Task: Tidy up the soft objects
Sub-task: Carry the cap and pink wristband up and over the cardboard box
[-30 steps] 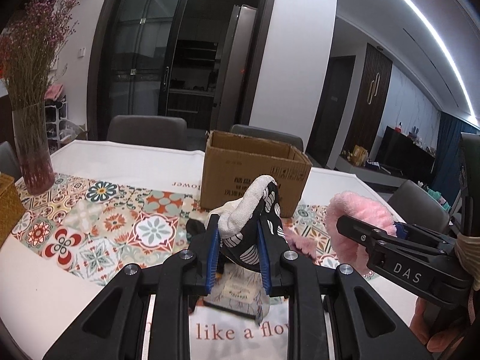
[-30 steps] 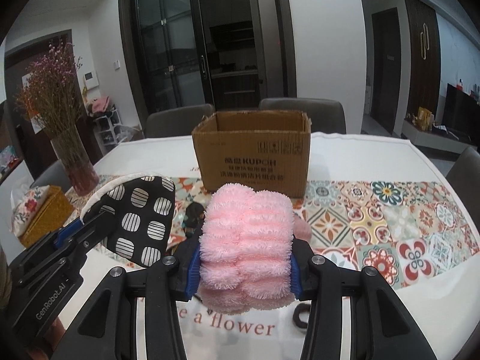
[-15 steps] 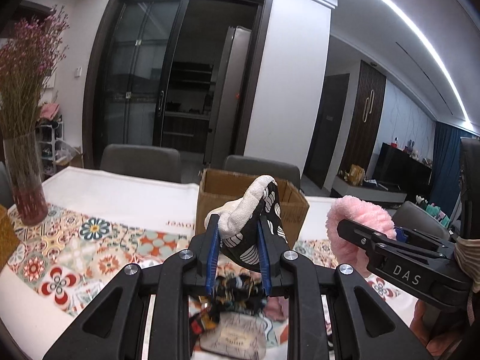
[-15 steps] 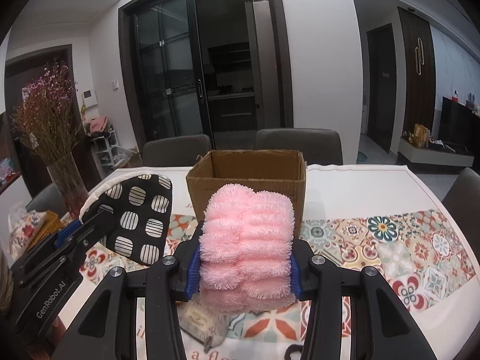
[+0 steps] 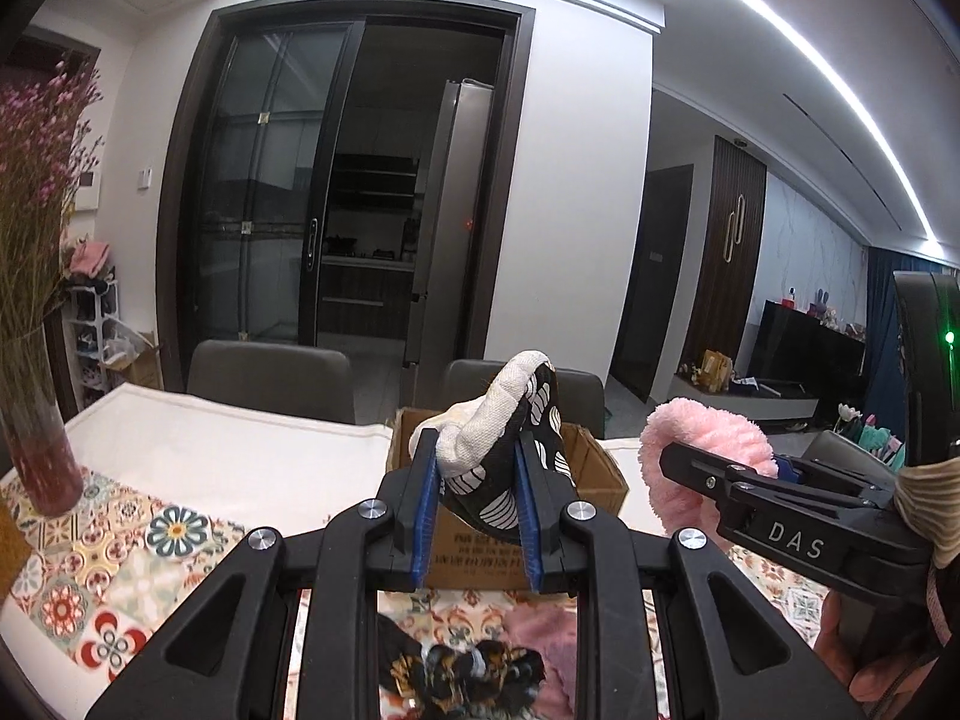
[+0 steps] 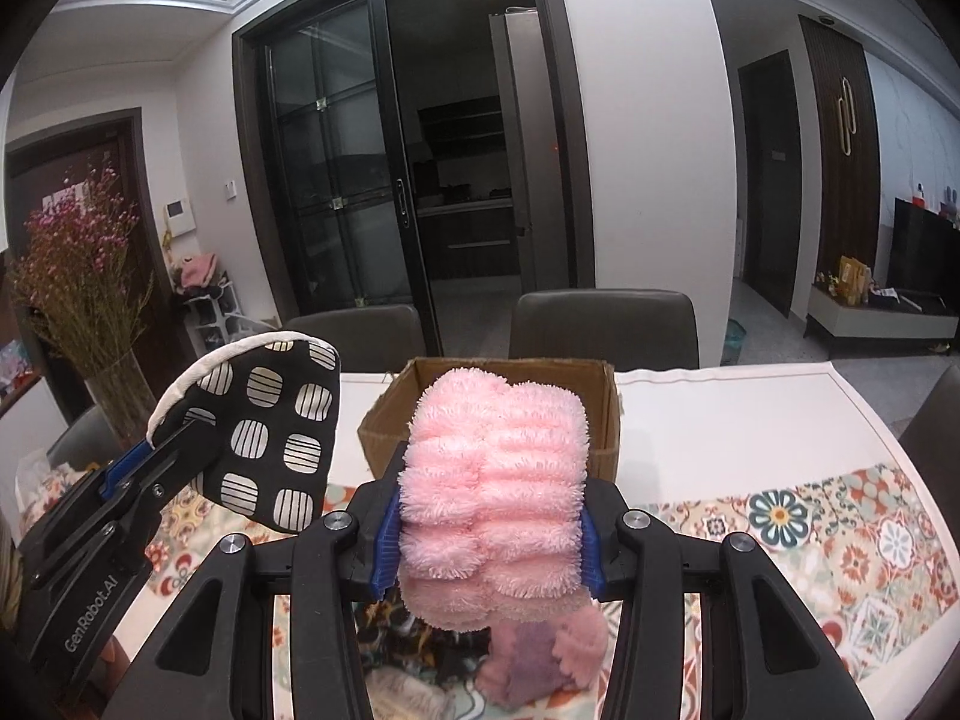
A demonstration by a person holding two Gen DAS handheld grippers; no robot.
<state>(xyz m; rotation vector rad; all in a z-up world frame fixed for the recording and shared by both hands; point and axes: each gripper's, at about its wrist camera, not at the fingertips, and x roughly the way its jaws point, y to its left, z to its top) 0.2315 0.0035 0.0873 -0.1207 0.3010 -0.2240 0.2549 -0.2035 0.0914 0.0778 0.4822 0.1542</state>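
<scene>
My left gripper [image 5: 474,468] is shut on a black oven mitt with white striped patches and a cream rim [image 5: 510,450], held above the table; the mitt shows in the right wrist view [image 6: 270,438] at the left. My right gripper [image 6: 489,504] is shut on a fluffy pink cloth [image 6: 492,480], also raised; the cloth shows at the right of the left wrist view [image 5: 702,450]. An open cardboard box [image 6: 600,420] stands just beyond both held items. More soft items, a mauve fluffy piece [image 6: 540,654] and a dark patterned cloth [image 5: 468,672], lie on the table below the grippers.
The table has a white cloth with a patterned tile runner [image 6: 840,540]. A glass vase of pink dried flowers [image 5: 36,438] stands at the left. Grey chairs [image 6: 600,324] line the far side. A dark chair back [image 6: 930,438] is at the right edge.
Both grippers have risen with their items and moved toward the box. The table items dropped lower in view; the box opening now sits right behind the held mitt and cloth.
</scene>
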